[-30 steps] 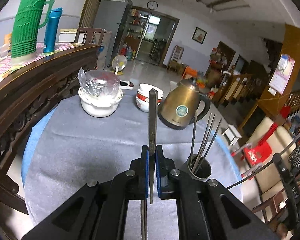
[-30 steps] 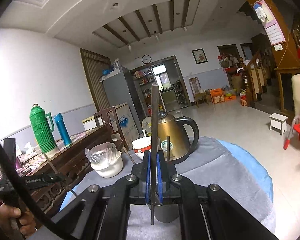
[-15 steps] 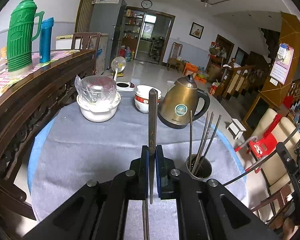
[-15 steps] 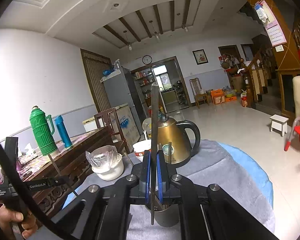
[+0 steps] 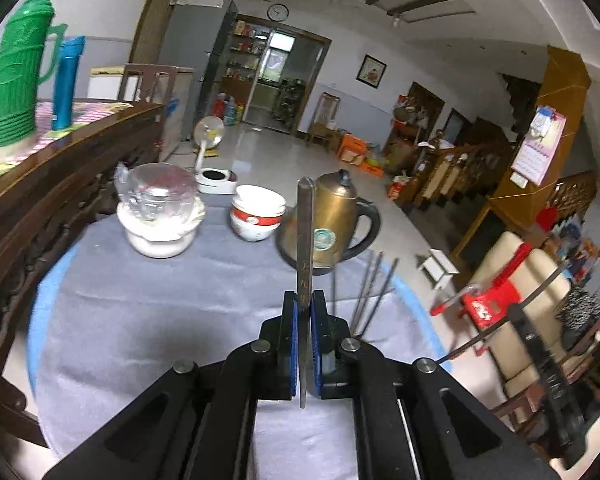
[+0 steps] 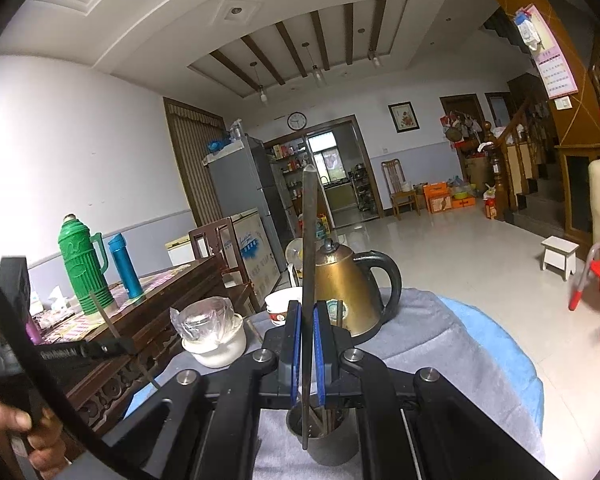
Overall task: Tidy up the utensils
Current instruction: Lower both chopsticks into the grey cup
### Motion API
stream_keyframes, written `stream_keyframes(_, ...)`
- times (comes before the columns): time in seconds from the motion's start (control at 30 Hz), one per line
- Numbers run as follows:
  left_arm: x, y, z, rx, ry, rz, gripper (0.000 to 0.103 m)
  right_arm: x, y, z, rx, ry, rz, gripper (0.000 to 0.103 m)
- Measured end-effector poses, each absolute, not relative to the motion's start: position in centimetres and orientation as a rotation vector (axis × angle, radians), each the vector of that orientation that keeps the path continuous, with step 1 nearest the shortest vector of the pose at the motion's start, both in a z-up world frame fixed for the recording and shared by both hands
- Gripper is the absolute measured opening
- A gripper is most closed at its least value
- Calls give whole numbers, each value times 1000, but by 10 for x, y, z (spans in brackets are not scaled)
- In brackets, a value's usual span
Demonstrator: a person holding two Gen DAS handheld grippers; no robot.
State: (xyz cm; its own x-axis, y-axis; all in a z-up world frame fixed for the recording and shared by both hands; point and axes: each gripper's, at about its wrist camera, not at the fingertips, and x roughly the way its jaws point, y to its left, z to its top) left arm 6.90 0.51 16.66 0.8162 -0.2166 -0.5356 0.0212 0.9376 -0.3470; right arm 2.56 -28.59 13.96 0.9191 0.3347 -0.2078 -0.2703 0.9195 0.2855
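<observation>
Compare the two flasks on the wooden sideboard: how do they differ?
The green flask is taller and wider than the blue flask. The green flask has ribbed sides and a side handle; the blue flask is a smooth, slim cylinder with no handle showing. In the right wrist view the green flask stands to the left of the blue one. Both stand upright, close together, on the wooden sideboard.

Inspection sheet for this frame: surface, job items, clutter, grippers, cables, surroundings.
Surface: round table, grey cloth over blue.
Job's things: metal holder cup with chopsticks standing in it; one flat utensil per gripper.
Clutter: brass kettle, red-white bowls, plastic-wrapped white pot.
Grippers: left gripper and right gripper each shut on a utensil, right above the cup.
Cables: black cable, left edge of right view.
Surroundings: sideboard with green thermos, blue flask.
</observation>
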Motion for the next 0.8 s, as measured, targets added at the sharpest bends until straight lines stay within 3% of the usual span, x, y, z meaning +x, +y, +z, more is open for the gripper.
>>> stream_keyframes(0.33, 103, -25, 178, -342, 552, -181, 6, 64, -286, 135, 247, 275, 305, 6)
stream_keyframes(0.8, 156, -60, 128, -263, 672, -174, 6, 123, -274, 90, 206, 439, 319, 6)
